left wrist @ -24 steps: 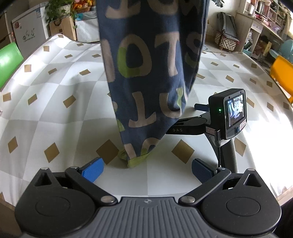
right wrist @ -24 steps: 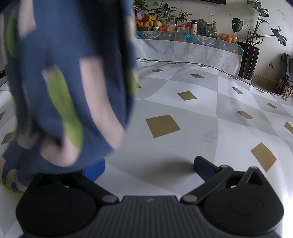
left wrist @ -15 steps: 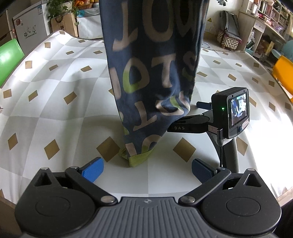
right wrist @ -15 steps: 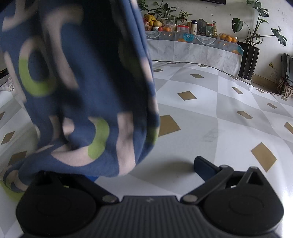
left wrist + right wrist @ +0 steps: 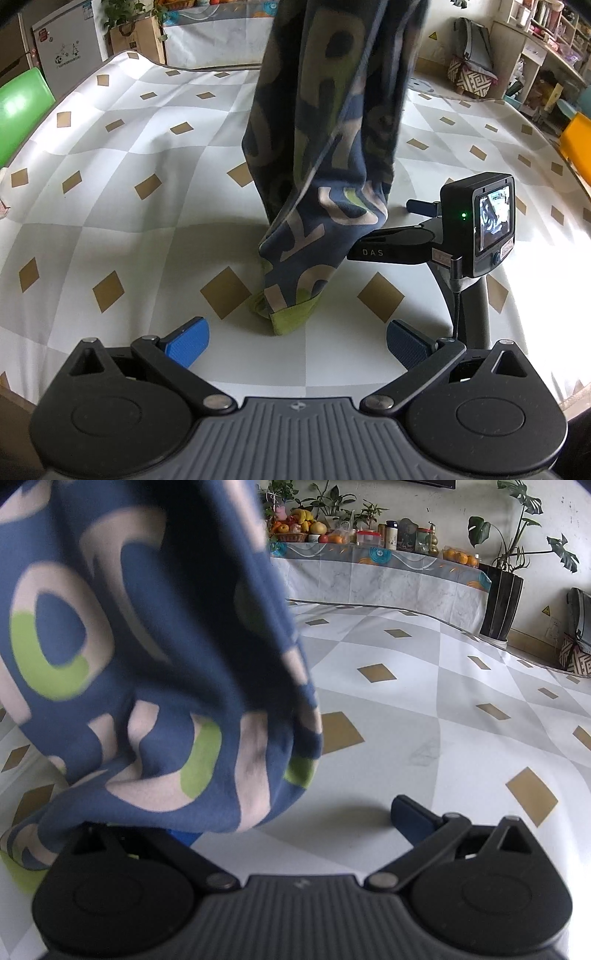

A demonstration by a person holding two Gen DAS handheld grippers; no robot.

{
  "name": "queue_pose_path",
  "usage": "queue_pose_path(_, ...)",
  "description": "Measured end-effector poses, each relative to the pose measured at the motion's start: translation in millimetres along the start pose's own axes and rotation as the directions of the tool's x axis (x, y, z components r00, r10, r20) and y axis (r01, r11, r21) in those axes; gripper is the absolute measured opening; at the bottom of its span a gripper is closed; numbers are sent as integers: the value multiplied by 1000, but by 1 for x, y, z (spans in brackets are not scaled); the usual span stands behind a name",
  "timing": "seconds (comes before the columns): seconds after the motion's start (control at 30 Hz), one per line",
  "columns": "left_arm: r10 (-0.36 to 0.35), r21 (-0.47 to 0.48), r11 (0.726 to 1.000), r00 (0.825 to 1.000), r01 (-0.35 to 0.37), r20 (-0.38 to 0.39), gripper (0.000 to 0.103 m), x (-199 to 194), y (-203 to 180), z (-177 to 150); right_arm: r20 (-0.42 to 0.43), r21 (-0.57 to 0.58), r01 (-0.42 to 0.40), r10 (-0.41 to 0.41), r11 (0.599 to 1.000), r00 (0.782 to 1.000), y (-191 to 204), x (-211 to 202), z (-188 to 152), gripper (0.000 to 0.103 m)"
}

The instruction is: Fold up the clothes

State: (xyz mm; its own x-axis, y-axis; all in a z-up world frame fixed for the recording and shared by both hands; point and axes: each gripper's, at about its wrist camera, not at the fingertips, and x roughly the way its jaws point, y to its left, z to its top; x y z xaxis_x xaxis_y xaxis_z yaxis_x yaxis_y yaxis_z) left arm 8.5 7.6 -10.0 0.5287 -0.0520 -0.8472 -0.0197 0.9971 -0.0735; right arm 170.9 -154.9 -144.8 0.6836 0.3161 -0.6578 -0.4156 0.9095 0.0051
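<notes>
Over checkered tablecloth (image 5: pixel 147 192), blue letter-print garment (image 5: pixel 325 155) hangs, green cuff touching cloth; left gripper (image 5: pixel 295 341) and right gripper (image 5: pixel 295 823) both spread wide, gripping nothing.

A navy garment (image 5: pixel 325 155) printed with large beige and lime letters hangs down from above the frame, its lime-green hem (image 5: pixel 284 314) touching the white-and-grey checked tablecloth (image 5: pixel 122 192) with tan diamonds. The left gripper (image 5: pixel 295 341) has its jaws spread wide, its blue pads (image 5: pixel 186 341) apart on either side of the hem and nothing pressed between them. To the right, the right gripper (image 5: pixel 417 221) reaches in level, its black arm marked "DAS" running behind the cloth, with a small lit screen (image 5: pixel 493 221) on its body; a green chair (image 5: pixel 20 110) stands at the left edge and a yellow one (image 5: pixel 576 136) at the right.
</notes>
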Motion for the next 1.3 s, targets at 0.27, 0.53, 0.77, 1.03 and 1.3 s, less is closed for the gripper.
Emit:
queue_pose_path(0.27,6,23,1000,1000,-6,-8,103,3,-5,-1,0,0,0,0,1000,1000,0,-2,-1,103)
queue_pose_path(0.53,25,49,998,1000,-25,-10,103,5,-9,-2,0,0,0,0,1000,1000,0,-7,-3,103)
queue_pose_path(0.77,25,60,998,1000,-25,-16,103,7,-11,-3,0,0,0,0,1000,1000,-2,-9,-4,103)
queue_pose_path(1.03,17,60,998,999,-15,-28,103,9,-11,-3,0,0,0,0,1000,1000,0,-10,-5,103)
queue_pose_path(1.3,16,84,996,999,-12,-41,103,13,-17,-3,0,0,0,0,1000,1000,1,-10,-5,103)
